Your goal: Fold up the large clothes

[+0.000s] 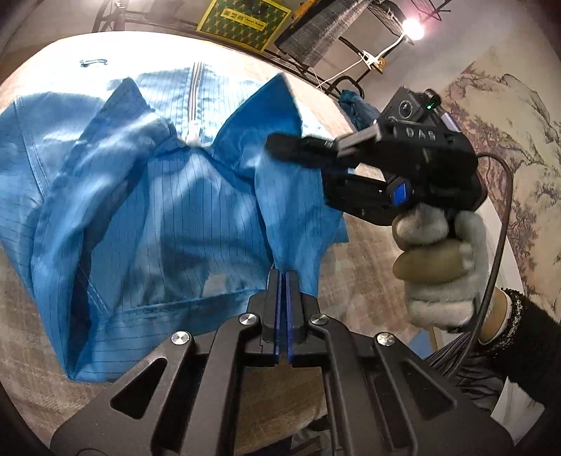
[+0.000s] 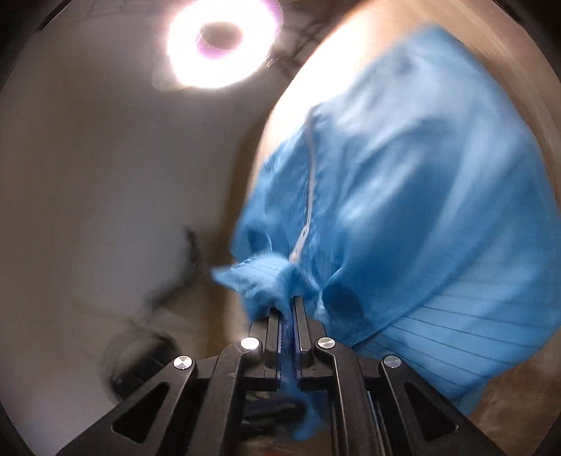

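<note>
Left wrist view: coat on bench, unfolded. Left claw clamps its hem at 6 o'clock; right claw clamps collar fabric. Folding barely started.

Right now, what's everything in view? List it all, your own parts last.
garment: one, blue with thin dark stripes and a white zipper, spread on the table, near edge lifted
table: one, beige, under the garment
sign: one, yellow-green, behind the table
lamp: one, lit, far right
mural: one, ink landscape, right wall
left gripper: black, shut on the garment's near edge
right gripper: black, shut on the garment
right hand: one, white glove, holding the right gripper
</note>
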Motion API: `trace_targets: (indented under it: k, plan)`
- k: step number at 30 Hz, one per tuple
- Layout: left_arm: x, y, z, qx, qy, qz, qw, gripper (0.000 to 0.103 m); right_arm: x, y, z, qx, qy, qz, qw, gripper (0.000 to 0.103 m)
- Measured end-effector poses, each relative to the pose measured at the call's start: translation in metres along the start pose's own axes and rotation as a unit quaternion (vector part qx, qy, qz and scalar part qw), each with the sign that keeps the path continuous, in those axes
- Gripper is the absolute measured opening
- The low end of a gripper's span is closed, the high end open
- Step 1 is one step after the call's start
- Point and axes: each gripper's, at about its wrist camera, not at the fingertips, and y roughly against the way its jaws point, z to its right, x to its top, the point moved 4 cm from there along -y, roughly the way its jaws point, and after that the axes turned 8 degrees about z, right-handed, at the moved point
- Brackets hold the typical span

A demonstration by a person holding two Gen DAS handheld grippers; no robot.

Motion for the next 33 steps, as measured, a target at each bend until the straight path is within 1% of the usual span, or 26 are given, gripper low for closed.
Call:
trace_targets:
  k: [1, 2, 5, 6, 7, 9, 10, 11, 15, 17, 18, 19, 20, 21, 22, 23, 24, 25, 26, 27, 28, 29, 30, 31, 32, 33]
  plan:
    - [0.0, 0.0, 0.001, -0.002, -0.001, -0.001, 1.0, 0.0, 0.0, 0.0, 0.003, 0.005, -0.008, 0.0, 1.0, 0.003]
    - [0.0, 0.0, 0.002, -0.005, -0.002, -0.002, 1.0, 0.0, -0.001, 0.0, 0.003, -0.001, -0.003, -0.004, 1.0, 0.003]
    - [0.002, 0.003, 0.007, -0.006, -0.013, 0.003, 0.9999, 0.0, -0.002, -0.004, -0.01, -0.056, 0.068, -0.009, 0.996, 0.007]
    - [0.003, 0.004, 0.008, -0.007, -0.015, 0.003, 0.9999, 0.0, -0.001, -0.003, -0.015, -0.064, 0.084, -0.006, 0.994, 0.007]
    - [0.005, 0.003, 0.01, -0.008, -0.017, 0.004, 0.9998, 0.0, 0.001, -0.003, -0.019, -0.062, 0.089, -0.003, 0.994, 0.007]
    - [0.004, 0.0, 0.012, -0.007, -0.021, 0.0, 0.9998, 0.0, 0.006, -0.004, -0.022, -0.068, 0.089, 0.005, 0.994, 0.014]
    - [0.002, 0.0, 0.012, -0.006, -0.022, -0.001, 0.9997, 0.0, 0.008, -0.005, -0.025, -0.079, 0.096, 0.007, 0.992, 0.021]
    - [0.001, -0.002, 0.013, -0.006, -0.024, -0.004, 0.9997, 0.0, 0.01, -0.007, -0.027, -0.083, 0.103, 0.01, 0.991, 0.023]
    - [-0.004, -0.007, 0.014, -0.002, -0.033, -0.013, 0.9994, 0.0, 0.018, -0.011, -0.026, -0.045, 0.073, 0.004, 0.996, 0.021]
    - [-0.004, -0.01, 0.017, 0.003, -0.039, -0.015, 0.9991, 0.0, 0.019, -0.013, -0.021, -0.02, 0.044, 0.0, 0.999, 0.007]
    - [-0.005, -0.011, 0.018, 0.004, -0.042, -0.016, 0.999, 0.0, 0.02, -0.012, -0.015, 0.006, 0.004, 0.003, 1.0, 0.006]
    - [-0.006, -0.011, 0.019, 0.004, -0.043, -0.016, 0.9989, 0.0, 0.02, -0.011, -0.008, 0.04, -0.042, 0.004, 0.998, 0.004]
    - [-0.006, -0.011, 0.019, 0.004, -0.045, -0.017, 0.9988, 0.0, 0.021, -0.011, -0.006, 0.038, -0.041, 0.002, 0.998, 0.003]
    - [-0.007, -0.011, 0.019, 0.005, -0.048, -0.017, 0.9987, 0.0, 0.022, -0.01, -0.005, 0.014, -0.019, 0.005, 1.0, 0.003]
    - [-0.008, -0.012, 0.02, 0.005, -0.048, -0.017, 0.9987, 0.0, 0.024, -0.009, -0.001, -0.012, -0.012, 0.007, 1.0, 0.003]
    - [-0.008, -0.012, 0.02, 0.005, -0.048, -0.018, 0.9987, 0.0, 0.024, -0.009, 0.001, -0.018, -0.019, 0.006, 1.0, 0.002]
    - [-0.008, -0.012, 0.02, 0.005, -0.047, -0.019, 0.9987, 0.0, 0.027, -0.009, 0.001, -0.037, -0.009, 0.012, 0.999, 0.002]
    - [-0.01, -0.012, 0.021, 0.004, -0.047, -0.021, 0.9987, 0.0, 0.029, -0.008, -0.002, -0.079, 0.026, 0.018, 0.996, 0.002]
    - [-0.009, -0.011, 0.022, 0.001, -0.045, -0.025, 0.9987, 0.0, 0.029, -0.008, -0.01, -0.115, 0.069, 0.02, 0.991, 0.005]
    - [-0.008, -0.008, 0.021, -0.003, -0.042, -0.032, 0.9986, 0.0, 0.028, -0.008, -0.021, -0.148, 0.116, 0.022, 0.982, 0.005]
    - [-0.007, -0.005, 0.02, -0.009, -0.037, -0.04, 0.9985, 0.0, 0.03, -0.006, -0.026, -0.166, 0.142, 0.026, 0.975, 0.008]
    - [-0.004, 0.002, 0.02, -0.016, -0.033, -0.045, 0.9983, 0.0, 0.03, -0.004, -0.035, -0.186, 0.172, 0.031, 0.967, 0.014]
    - [-0.002, 0.01, 0.02, -0.022, -0.029, -0.045, 0.9983, 0.0, 0.03, 0.003, -0.043, -0.204, 0.198, 0.042, 0.958, 0.017]
    - [0.001, 0.021, 0.019, -0.03, -0.028, -0.038, 0.9984, 0.0, 0.029, 0.01, -0.053, -0.222, 0.227, 0.058, 0.947, 0.022]
    - [0.006, 0.035, 0.017, -0.031, -0.033, -0.024, 0.9987, 0.0, 0.028, 0.015, -0.059, -0.228, 0.24, 0.066, 0.941, 0.023]
    - [0.01, 0.045, 0.013, -0.023, -0.036, -0.008, 0.9991, 0.003, 0.024, 0.022, -0.069, -0.23, 0.255, 0.078, 0.936, 0.023]
